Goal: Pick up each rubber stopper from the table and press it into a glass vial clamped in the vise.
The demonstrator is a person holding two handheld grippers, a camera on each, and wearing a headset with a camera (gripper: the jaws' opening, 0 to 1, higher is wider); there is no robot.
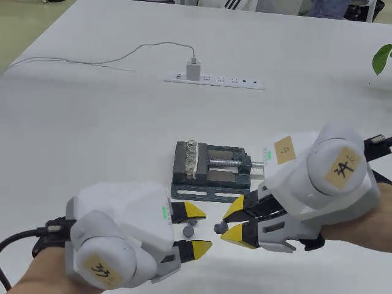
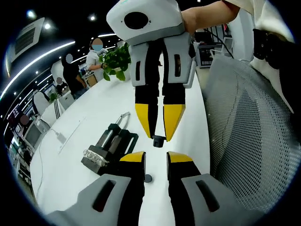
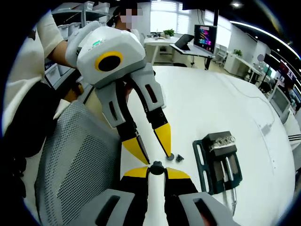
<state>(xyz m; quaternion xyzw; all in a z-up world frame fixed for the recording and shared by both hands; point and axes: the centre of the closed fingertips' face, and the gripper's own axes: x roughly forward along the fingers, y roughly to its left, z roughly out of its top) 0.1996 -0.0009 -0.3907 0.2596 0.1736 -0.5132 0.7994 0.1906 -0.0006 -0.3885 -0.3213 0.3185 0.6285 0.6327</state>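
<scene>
Right tongs [image 1: 225,225] were closed on the held stopper [image 1: 219,228], pinched across its sides at the very tips, just on the near side of the vise [image 1: 208,173]. Left tongs [image 1: 198,229] were open and carried nothing. They straddled a loose stopper [image 1: 188,231] on the worktop [image 1: 92,135], also just near of the vise. The right gripper view showed a second small dark bit [image 3: 180,157] touching or nearly touching the loose one. I couldn't tell if it was another stopper.

Handling, my read:
- Rubber, so very light, soft and grippy. I didn't expect slip, but a hard squeeze would deform it.
- It's tiny, so it could roll or flip when nudged. Best taken across the wider head end, leaving the narrow end free to lead into the glass.
- The glass was the fragile part, so I judged it should be pressed straight down the axis with no side load.

Looks: dark grey, round, stubby. It seemed stepped, with one end wider, but it was too small to be sure.

Vials [image 1: 192,158]: a short row of clear glass, upright between the vise jaws at one end. I couldn't tell if any were already plugged.

Beyond the vise, well apart from it, lay a white power strip [image 1: 214,79] with a charger [image 1: 193,68] plugged in.
</scene>
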